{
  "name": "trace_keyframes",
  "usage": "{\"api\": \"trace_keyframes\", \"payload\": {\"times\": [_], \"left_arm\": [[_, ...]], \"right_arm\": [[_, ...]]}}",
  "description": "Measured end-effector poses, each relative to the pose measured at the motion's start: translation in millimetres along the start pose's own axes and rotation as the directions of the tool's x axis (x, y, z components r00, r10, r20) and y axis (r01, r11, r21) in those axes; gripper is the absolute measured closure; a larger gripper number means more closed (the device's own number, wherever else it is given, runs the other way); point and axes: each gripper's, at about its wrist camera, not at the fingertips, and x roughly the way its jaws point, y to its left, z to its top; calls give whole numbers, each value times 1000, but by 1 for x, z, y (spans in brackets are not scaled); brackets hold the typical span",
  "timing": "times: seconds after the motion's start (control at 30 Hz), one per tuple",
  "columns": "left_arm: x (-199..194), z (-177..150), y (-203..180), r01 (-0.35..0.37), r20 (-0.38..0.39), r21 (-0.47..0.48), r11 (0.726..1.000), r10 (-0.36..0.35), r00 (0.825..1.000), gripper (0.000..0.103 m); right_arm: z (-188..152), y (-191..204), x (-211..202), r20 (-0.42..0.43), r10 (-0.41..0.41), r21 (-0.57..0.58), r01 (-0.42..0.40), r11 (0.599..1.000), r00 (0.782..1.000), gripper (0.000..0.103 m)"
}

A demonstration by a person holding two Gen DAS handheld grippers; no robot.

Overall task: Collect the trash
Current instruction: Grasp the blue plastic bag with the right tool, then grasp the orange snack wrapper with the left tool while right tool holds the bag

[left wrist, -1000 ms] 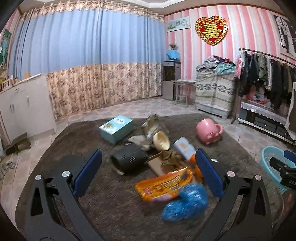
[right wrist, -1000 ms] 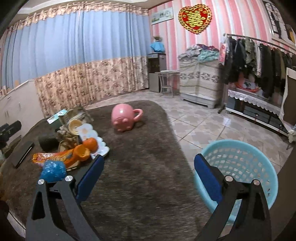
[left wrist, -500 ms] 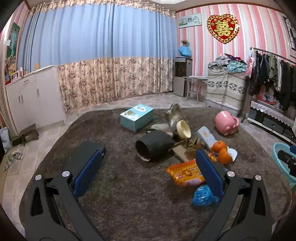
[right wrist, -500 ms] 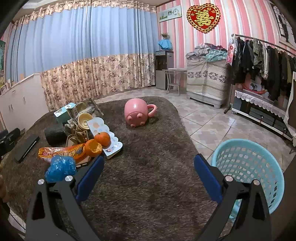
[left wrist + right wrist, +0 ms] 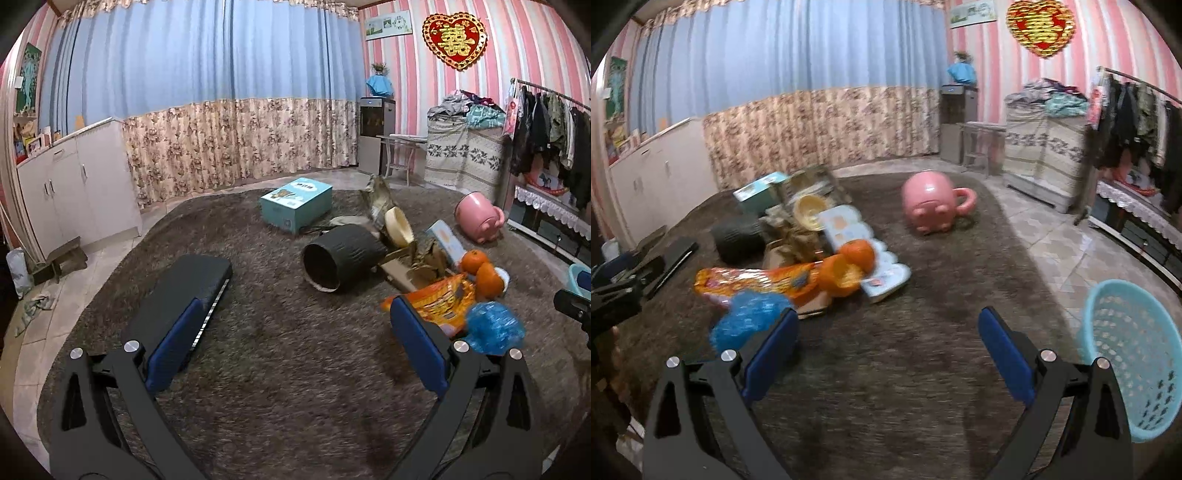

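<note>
A pile of trash lies on the brown rug [image 5: 280, 354]: an orange snack bag [image 5: 439, 301] [image 5: 750, 282], a crumpled blue bag [image 5: 493, 326] [image 5: 748, 319], orange peels [image 5: 482, 271] [image 5: 849, 266], torn brown cardboard [image 5: 417, 260] and a cream bowl [image 5: 399, 227]. My left gripper [image 5: 295, 347] is open and empty, above the rug left of the pile. My right gripper [image 5: 886, 354] is open and empty, right of the blue bag. A light blue basket [image 5: 1134, 354] stands at the right.
A black tube [image 5: 341, 256], a teal box [image 5: 295, 203], a pink pig-shaped mug [image 5: 478, 218] [image 5: 934, 205] and a black flat case [image 5: 184, 291] lie on the rug. White cabinets [image 5: 74, 184] stand left, a clothes rack [image 5: 554, 147] right.
The left view has swung left, so the pile sits further right and the black case has come into view. The right view has swung left, bringing the pile closer to centre.
</note>
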Motion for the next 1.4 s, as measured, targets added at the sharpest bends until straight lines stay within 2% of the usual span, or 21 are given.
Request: {"api": "trace_keyframes", "payload": {"times": [0.23, 0.4, 0.47, 0.5, 0.53, 0.57, 0.63, 0.73, 0.97, 1.17, 1.27, 1.37, 1.4], "left_arm": [[2, -3, 26, -33, -4, -7, 999, 33, 999, 5], [5, -6, 38, -22, -22, -40, 999, 21, 1000, 5], [4, -8, 39, -18, -23, -44, 999, 17, 1000, 5], [4, -8, 37, -20, -25, -36, 999, 19, 1000, 5], [4, -8, 36, -21, -24, -29, 999, 20, 1000, 5], [2, -8, 33, -19, -20, -17, 1000, 18, 1000, 5], [0, -7, 27, -15, -12, -6, 1000, 15, 1000, 5], [-2, -4, 17, 27, -20, 1, 1000, -27, 999, 5], [3, 2, -20, 124, -58, 14, 992, -123, 991, 5], [18, 4, -59, 162, -101, 68, 984, -155, 983, 5], [28, 4, -70, 184, -128, 78, 980, -173, 977, 6], [41, 1, -79, 211, -179, 80, 974, -194, 964, 16], [44, 0, -80, 218, -194, 79, 973, -200, 960, 23]], "right_arm": [[0, 46, 12, -28, 75, -80, -77, 994, 997, 7], [-7, 66, 25, -88, 108, -124, -119, 985, 990, 11], [-8, 67, 31, -112, 128, -121, -141, 982, 985, 30], [-10, 65, 34, -132, 153, -103, -168, 980, 979, 46], [-10, 63, 36, -144, 184, -81, -197, 977, 972, 56], [-9, 61, 36, -146, 204, -70, -216, 974, 968, 59], [-8, 60, 32, -139, 215, -75, -226, 971, 967, 72], [-4, 49, 22, -117, 222, -63, -231, 971, 968, 81], [2, 5, -3, -60, 105, -29, -107, 994, 993, 82], [3, -41, -15, -26, 17, 51, -15, 999, 1000, 82], [3, -57, -18, -17, -3, 85, 5, 996, 1000, 82], [2, -66, -19, -11, -20, 99, 21, 995, 1000, 82], [2, -69, -20, -8, -25, 106, 26, 994, 1000, 82]]}}
